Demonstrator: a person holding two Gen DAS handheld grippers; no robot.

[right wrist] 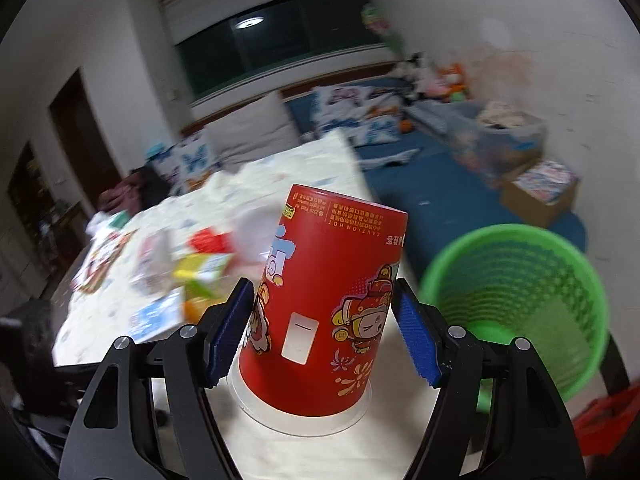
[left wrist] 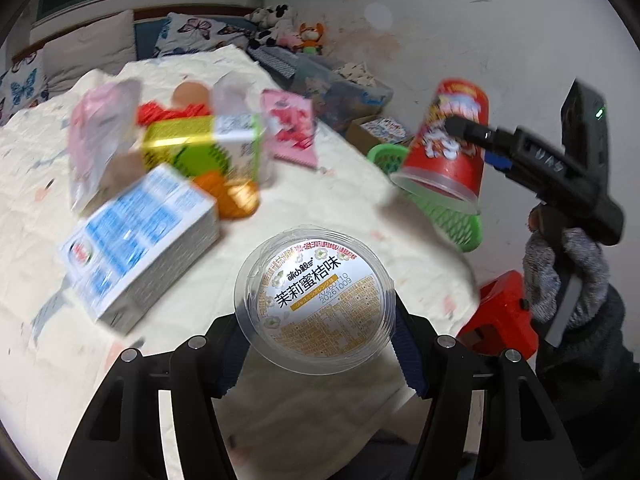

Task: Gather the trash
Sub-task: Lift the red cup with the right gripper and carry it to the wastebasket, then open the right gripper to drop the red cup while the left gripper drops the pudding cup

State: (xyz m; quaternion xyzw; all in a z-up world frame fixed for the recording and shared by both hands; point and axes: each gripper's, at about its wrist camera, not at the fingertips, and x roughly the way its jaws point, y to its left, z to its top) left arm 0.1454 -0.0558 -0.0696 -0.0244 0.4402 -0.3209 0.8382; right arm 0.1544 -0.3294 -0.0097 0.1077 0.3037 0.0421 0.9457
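Left wrist view: the left gripper (left wrist: pixel 316 320) clamps a clear plastic jelly cup with a white printed lid (left wrist: pixel 316 300), left of the green mesh plastic basket (left wrist: pixel 452 216). The right gripper (right wrist: pixel 324 328) grips an upside-down red paper cup (right wrist: pixel 324 300), just left of that basket.

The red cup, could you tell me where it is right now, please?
The red cup sits upside down between the right tool's pads; the left wrist view shows it held above the green basket beside the table.
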